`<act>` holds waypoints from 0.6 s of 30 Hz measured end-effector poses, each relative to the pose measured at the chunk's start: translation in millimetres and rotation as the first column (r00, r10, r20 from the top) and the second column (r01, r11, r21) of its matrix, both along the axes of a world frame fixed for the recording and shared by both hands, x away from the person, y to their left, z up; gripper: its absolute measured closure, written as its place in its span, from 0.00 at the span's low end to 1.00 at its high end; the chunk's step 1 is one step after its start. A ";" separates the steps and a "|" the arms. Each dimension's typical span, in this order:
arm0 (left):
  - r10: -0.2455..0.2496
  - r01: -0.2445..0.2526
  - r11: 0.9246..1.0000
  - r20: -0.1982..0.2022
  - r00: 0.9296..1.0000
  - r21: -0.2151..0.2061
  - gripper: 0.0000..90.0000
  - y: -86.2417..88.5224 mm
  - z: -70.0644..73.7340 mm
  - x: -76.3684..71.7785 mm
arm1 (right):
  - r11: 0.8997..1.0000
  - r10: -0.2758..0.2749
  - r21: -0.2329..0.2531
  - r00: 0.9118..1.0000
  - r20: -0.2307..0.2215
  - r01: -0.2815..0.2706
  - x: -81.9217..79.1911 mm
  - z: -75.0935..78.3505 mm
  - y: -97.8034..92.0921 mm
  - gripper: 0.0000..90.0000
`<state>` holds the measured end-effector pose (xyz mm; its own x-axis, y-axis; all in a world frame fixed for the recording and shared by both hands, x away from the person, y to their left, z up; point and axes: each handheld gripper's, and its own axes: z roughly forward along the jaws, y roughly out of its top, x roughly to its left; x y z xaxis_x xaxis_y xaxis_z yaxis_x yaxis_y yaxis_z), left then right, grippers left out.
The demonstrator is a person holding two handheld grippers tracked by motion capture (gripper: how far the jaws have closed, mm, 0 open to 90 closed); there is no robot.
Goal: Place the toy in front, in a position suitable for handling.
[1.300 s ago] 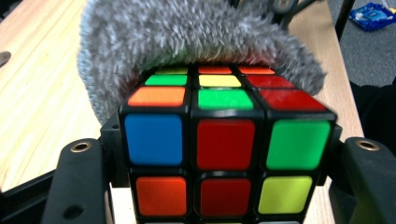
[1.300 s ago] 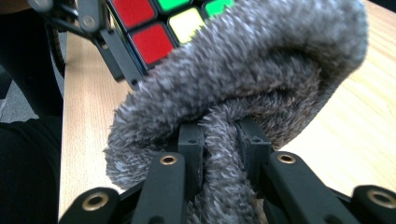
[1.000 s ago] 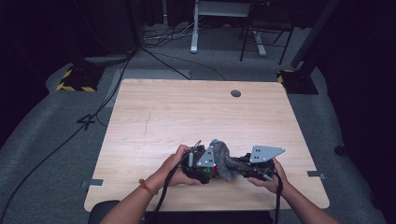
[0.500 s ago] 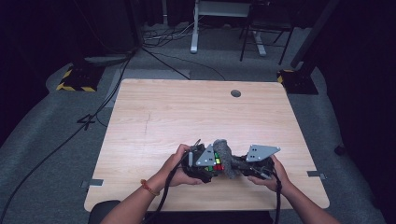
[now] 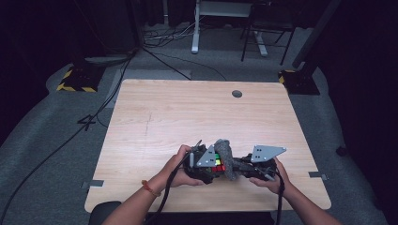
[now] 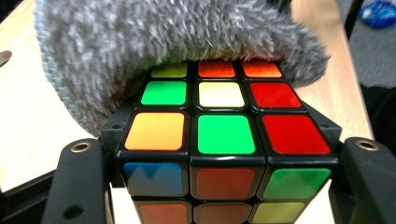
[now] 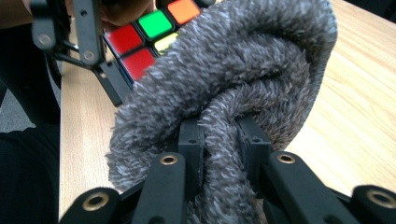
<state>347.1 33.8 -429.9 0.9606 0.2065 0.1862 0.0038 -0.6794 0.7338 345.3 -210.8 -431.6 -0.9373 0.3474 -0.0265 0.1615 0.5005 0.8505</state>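
Near the front edge of the wooden table, the left gripper is closed on a Rubik's cube, which sits between its two jaws. The right gripper pinches a fuzzy grey cloth that lies pressed on the cube's top face.

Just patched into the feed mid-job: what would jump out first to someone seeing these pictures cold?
The bright puzzle cube, clamped between the left gripper jaws near the table's front edge, catches the eye first. Next is the fuzzy grey cloth, pinched in the right gripper and draped over the cube's top face. Both hands sit close together there.
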 end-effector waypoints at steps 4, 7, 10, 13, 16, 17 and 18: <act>-0.001 0.001 1.000 -0.017 1.000 0.018 0.37 -1.6 -3.2 2.0 | 1.000 0.000 0.019 1.000 -0.007 0.001 1.3 1.4 -1.6 0.84; 0.000 0.001 1.000 -0.024 1.000 0.026 0.37 -3.5 -5.0 1.9 | 1.000 0.001 0.024 1.000 -0.001 -0.001 0.3 2.5 -0.7 0.84; 0.001 -0.001 1.000 -0.006 1.000 -0.002 0.37 -1.5 -1.7 0.9 | 0.999 -0.001 0.046 1.000 -0.001 0.001 0.7 4.0 -1.8 0.84; 0.002 -0.002 1.000 0.005 1.000 -0.023 0.37 0.2 1.4 -0.1 | 1.000 -0.013 0.012 1.000 0.012 0.013 2.7 2.4 -1.2 0.84; -0.028 0.028 0.997 -0.001 1.000 -0.077 0.37 1.7 6.7 -1.5 | 1.000 -0.012 -0.021 1.000 -0.016 0.012 6.4 -5.6 0.7 0.84; -0.026 0.026 0.998 0.002 1.000 -0.063 0.37 0.4 5.9 -2.5 | 1.000 0.002 -0.016 1.000 -0.021 -0.002 5.9 -6.5 1.4 0.84; -0.022 0.023 0.999 0.020 1.000 -0.040 0.37 -1.0 4.3 -3.4 | 1.000 0.007 -0.015 1.000 -0.017 -0.008 4.8 -5.9 2.3 0.84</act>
<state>343.7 32.8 -425.7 0.9614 0.1926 0.1967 -0.0254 -0.6492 0.7602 350.2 -208.6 -437.5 -0.9403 0.3400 -0.0157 0.1720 0.5146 0.8400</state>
